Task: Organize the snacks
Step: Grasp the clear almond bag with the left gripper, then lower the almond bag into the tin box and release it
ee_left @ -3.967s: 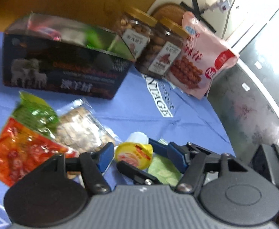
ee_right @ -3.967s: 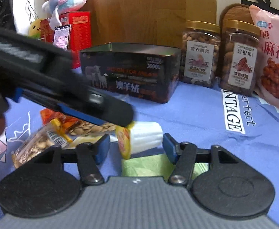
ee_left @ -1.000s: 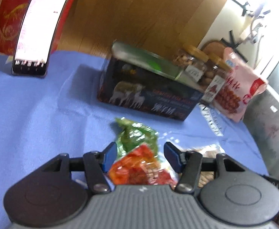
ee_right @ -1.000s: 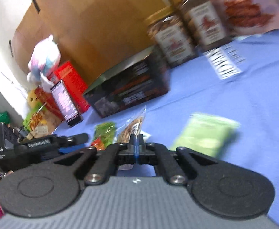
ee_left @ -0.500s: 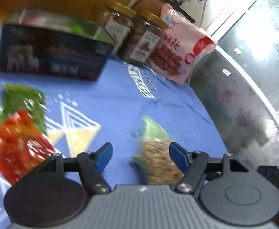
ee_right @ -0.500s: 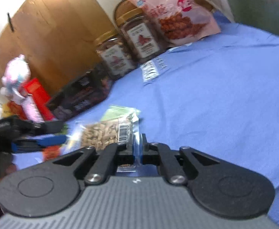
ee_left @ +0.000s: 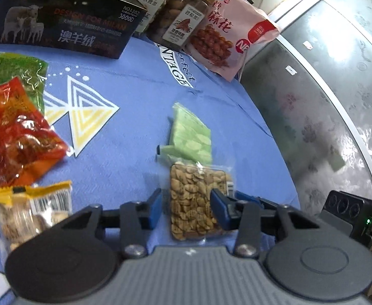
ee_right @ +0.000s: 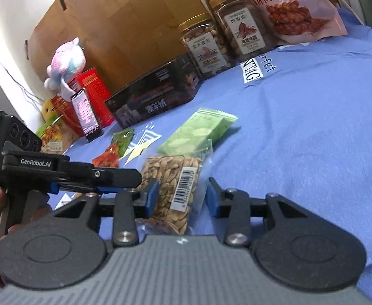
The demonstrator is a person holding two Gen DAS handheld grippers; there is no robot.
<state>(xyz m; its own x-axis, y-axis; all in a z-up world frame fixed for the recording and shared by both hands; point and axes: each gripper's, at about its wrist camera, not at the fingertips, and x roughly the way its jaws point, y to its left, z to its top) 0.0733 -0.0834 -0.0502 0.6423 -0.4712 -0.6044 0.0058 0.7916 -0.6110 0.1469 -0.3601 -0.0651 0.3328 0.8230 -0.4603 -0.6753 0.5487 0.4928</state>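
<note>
Now that the nut packet [ee_right: 172, 185] has come to lie flat on the blue tabletop [ee_right: 313, 127], its far end overlapping the near edge of the green packet [ee_right: 198, 132] at its 12 o'clock, the right hand-held gripper [ee_right: 180, 195], which was clamped shut a second ago, is opening its jaws, and the packet lies loose between them with no pad pressing on it. Meanwhile the left hand-held gripper [ee_left: 187, 207] has swung over from the red packet [ee_left: 15, 137] and dark green packet [ee_left: 18, 76], now at its 10 o'clock, and is closing its jaws around the same nut packet [ee_left: 194, 200], though a gap shows on both sides. It looks like a hand-over or a joint straightening: one snack placed beside its neighbour. The yellow-topped packet [ee_left: 28, 211] at 9 o'clock, the red and dark green ones remain scattered, so sorting seems far from finished.
</note>
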